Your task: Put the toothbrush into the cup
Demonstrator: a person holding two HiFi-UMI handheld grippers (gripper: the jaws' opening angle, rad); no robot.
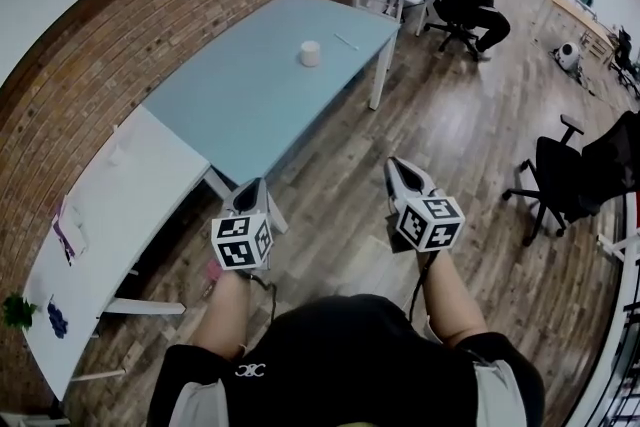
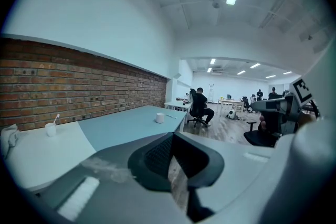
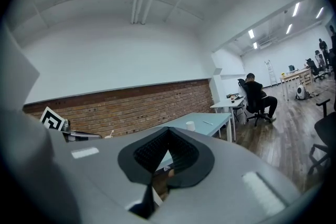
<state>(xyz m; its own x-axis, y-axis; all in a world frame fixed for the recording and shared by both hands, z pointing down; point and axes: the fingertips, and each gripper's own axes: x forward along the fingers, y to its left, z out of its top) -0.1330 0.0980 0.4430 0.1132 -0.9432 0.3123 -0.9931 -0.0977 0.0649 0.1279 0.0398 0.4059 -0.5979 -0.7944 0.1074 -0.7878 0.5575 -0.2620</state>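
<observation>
- Grey jaws of the left hand-held gripper point(image 1: 255, 183) are pressed together with nothing between them; it is held out over the wooden floor point(image 1: 450, 135), close in front of the person.
- Just to its right, the right hand-held gripper point(image 1: 397, 163) is likewise clenched and empty, also over the floor.
- Far ahead, the pale blue counter point(image 1: 250, 95) carries the white cup point(image 1: 310, 53), upright. The toothbrush point(image 1: 346, 41) lies flat to the cup's right, near it but apart.
- Both hand-held grippers are well apart from the counter, so nothing of the task looks done: the toothbrush is untouched and no brush stands in the cup.
- Left to do, by my judgement: reach the counter, grasp the toothbrush, lift it and set it into the cup.
</observation>
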